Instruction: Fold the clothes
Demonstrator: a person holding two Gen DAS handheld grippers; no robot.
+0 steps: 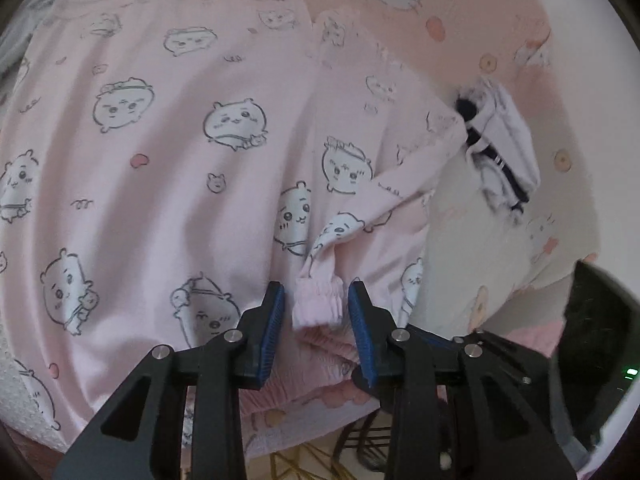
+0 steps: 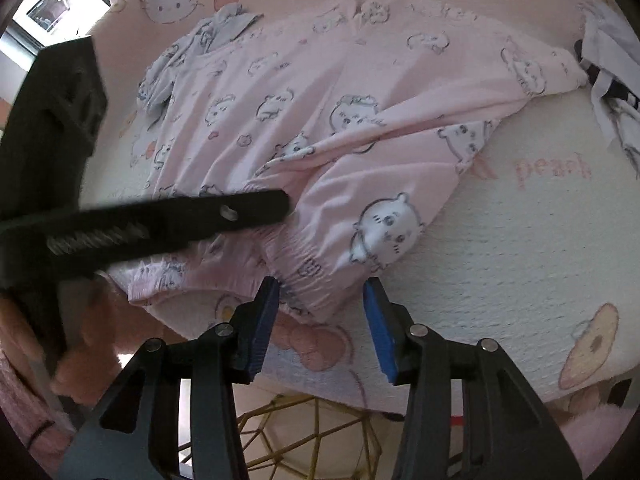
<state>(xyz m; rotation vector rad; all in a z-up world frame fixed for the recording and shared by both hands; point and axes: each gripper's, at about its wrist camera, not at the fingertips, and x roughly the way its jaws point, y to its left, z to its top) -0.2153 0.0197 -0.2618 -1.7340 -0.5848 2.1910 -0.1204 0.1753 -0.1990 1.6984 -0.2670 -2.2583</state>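
Pink pyjama top (image 1: pixel 168 152), soft knit printed with white cartoon creatures, lies spread flat on a pink-and-white cartoon blanket (image 2: pixel 500 240) with a nubbly weave. Only the right wrist view shows the word "peach" on that blanket, a grey garment (image 2: pixel 188 60) bunched at the top's far edge, and a gold wire frame (image 2: pixel 304 432) below. The left view shows the folded-over sleeve's gathered cuff (image 1: pixel 318 300) lying between the spread blue pads of the left gripper (image 1: pixel 316 300), apparently ungripped. The right gripper (image 2: pixel 320 300) is likewise agape, holding nothing, its left pad at the ruched hem (image 2: pixel 304 264). A white-and-navy garment (image 1: pixel 500 136) lies crumpled beside the top.
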